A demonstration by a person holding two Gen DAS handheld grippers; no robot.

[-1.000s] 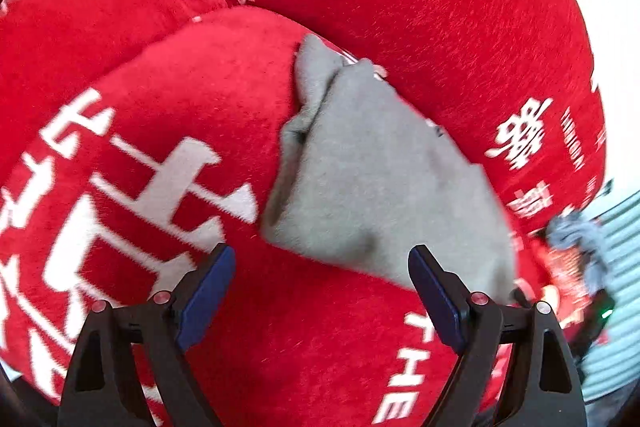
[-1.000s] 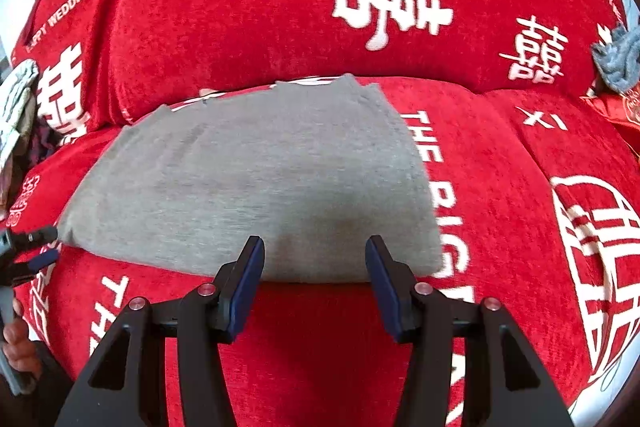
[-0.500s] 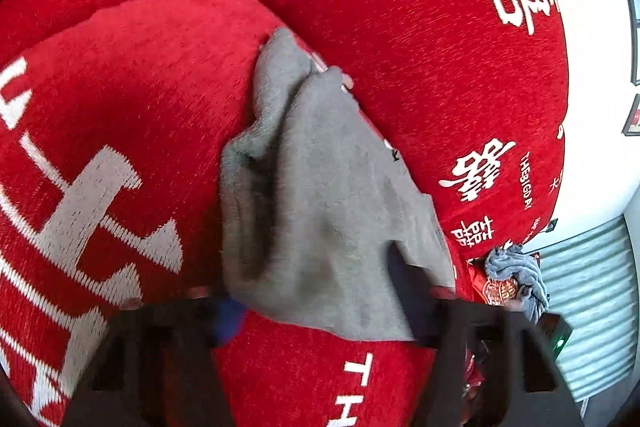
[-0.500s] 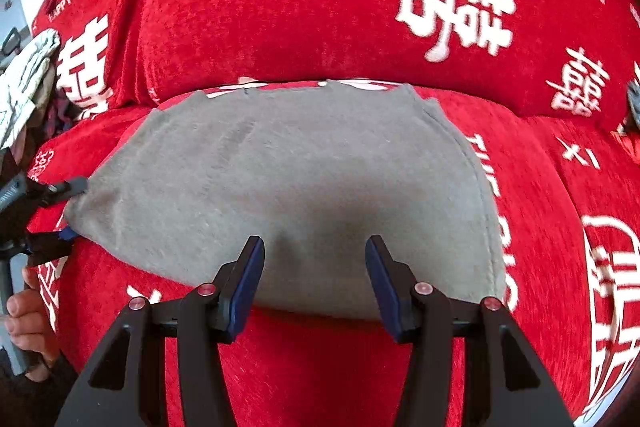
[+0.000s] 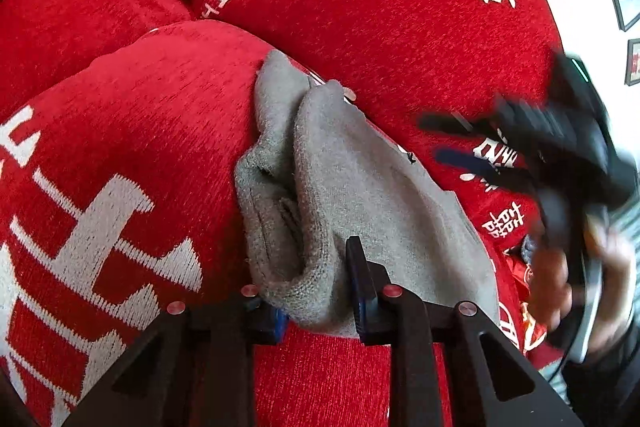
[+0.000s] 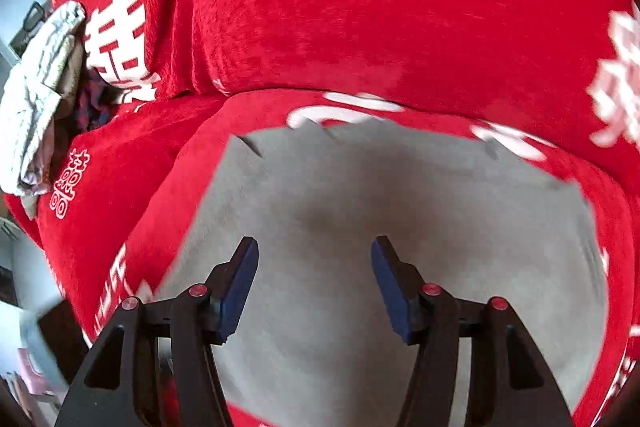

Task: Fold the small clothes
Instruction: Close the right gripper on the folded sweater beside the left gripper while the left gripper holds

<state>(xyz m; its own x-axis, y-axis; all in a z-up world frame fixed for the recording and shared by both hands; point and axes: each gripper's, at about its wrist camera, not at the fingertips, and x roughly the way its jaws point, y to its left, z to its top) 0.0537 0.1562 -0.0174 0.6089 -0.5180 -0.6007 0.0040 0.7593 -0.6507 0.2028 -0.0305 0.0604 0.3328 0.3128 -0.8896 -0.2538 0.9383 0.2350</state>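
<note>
Grey garment (image 5: 360, 195) lay on the seat cushion (image 5: 132, 131) of the red sofa, its far edge up against the backrest (image 5: 360, 7). Long axis ran along the seat front, parallel w/ the backrest crease; in the right wrist view it (image 6: 400, 227) spread wide & flat. Left tool (image 5: 320, 301) was clamped on the garment's bunched end, cloth pinched betw. both fingers. Right tool (image 6: 315, 283) hung over the garment's middle, fingers apart, nothing betw. them. In the left view the right tool (image 5: 472, 147) showed blurred beside the backrest. Pale crumpled cloth (image 6: 40, 99) sat at the sofa's far left end.
</note>
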